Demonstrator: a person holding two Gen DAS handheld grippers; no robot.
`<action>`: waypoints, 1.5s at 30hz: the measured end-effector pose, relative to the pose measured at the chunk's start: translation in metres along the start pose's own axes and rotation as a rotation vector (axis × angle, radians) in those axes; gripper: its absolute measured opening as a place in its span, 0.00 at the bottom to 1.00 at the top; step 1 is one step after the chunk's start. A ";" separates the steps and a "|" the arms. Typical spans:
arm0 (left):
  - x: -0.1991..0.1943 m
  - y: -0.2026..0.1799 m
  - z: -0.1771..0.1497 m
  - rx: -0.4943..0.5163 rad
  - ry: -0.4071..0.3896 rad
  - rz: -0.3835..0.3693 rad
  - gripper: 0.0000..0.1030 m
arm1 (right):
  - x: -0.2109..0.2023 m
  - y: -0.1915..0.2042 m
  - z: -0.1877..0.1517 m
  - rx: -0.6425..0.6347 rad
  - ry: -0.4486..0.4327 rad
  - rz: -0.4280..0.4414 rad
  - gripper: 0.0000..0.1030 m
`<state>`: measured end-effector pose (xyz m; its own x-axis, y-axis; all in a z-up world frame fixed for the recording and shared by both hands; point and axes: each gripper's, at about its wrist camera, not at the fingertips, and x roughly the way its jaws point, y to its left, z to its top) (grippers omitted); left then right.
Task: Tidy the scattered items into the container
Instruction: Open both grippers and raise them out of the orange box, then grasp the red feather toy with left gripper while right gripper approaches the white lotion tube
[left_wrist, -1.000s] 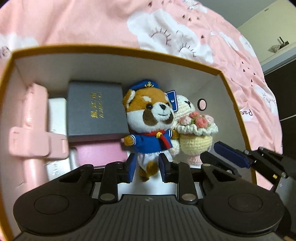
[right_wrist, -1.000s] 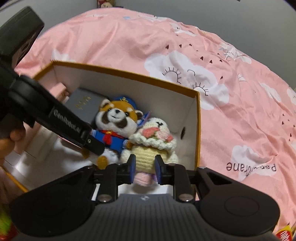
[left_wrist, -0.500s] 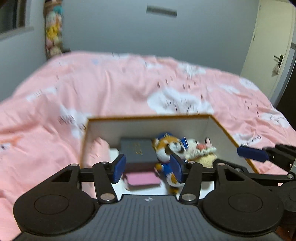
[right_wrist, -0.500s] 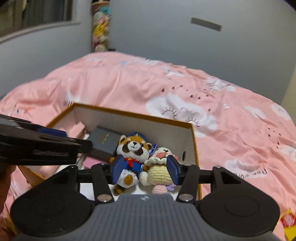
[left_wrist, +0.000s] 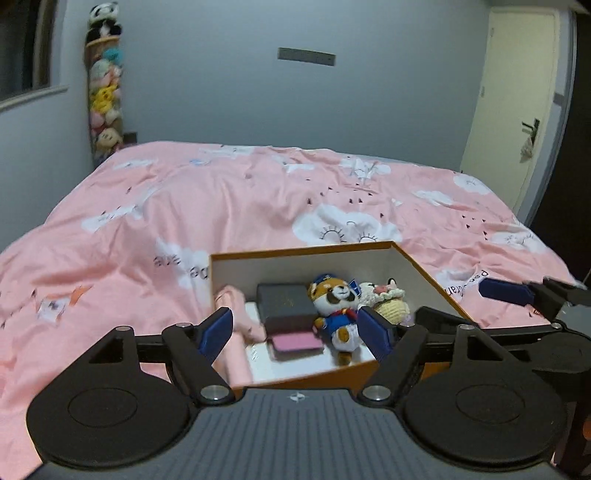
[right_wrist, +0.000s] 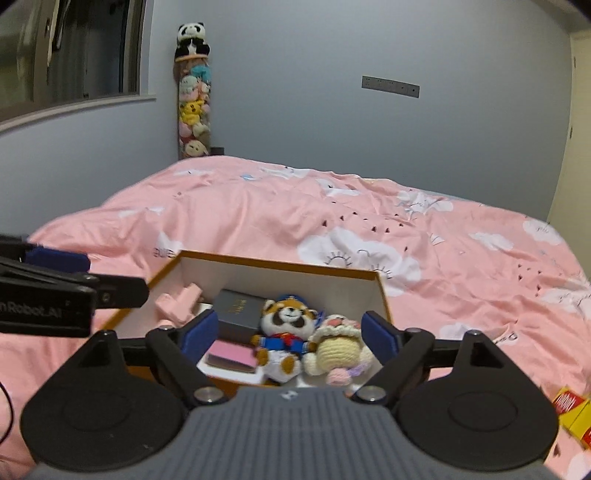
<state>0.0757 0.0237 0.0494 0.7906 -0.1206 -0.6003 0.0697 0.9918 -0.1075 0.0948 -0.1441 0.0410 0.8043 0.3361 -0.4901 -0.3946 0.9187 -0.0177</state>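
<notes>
On the pink bedspread (left_wrist: 221, 206), at six o'clock in both wrist views, the orange-rimmed box (left_wrist: 303, 250) is sitting with its white interior showing, and it is holding every item you can see on the bed. Against its left wall a pink plastic piece (right_wrist: 181, 302) is lying; toward the back a dark grey case (left_wrist: 284, 301) is resting over a smaller pink case (left_wrist: 297, 341). At the box's three o'clock side the red panda plush in a sailor suit (left_wrist: 334, 306) is leaning beside the crocheted doll (right_wrist: 338, 345), the two touching.

Your left gripper (left_wrist: 295, 334) is hovering above the near rim with its jaws opening wide and nothing between them; the panda only appears framed behind them. Your right gripper (right_wrist: 286, 336) is doing likewise, jaws opening, both toys lying free below.

Judging by this, the tidying is nearing completion: the bedspread is showing no loose items around the box. One exception is standing out: a yellow and red packet (right_wrist: 570, 410) is lying at four o'clock in the right view, well apart from the box, partly cut off by the frame edge. Whether it belongs to the job you cannot tell from here.
</notes>
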 end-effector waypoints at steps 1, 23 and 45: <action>-0.005 0.004 -0.002 -0.009 0.001 0.013 0.85 | -0.003 -0.001 -0.001 0.016 0.001 0.012 0.86; -0.004 0.020 -0.120 -0.104 0.407 -0.119 0.67 | -0.032 0.017 -0.085 -0.056 0.260 0.108 0.44; 0.050 -0.010 -0.143 -0.058 0.433 -0.161 0.55 | -0.015 0.012 -0.122 -0.001 0.406 0.190 0.50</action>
<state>0.0277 0.0011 -0.0931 0.4446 -0.2920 -0.8468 0.1265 0.9564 -0.2633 0.0236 -0.1640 -0.0581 0.4783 0.3898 -0.7870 -0.5187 0.8485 0.1051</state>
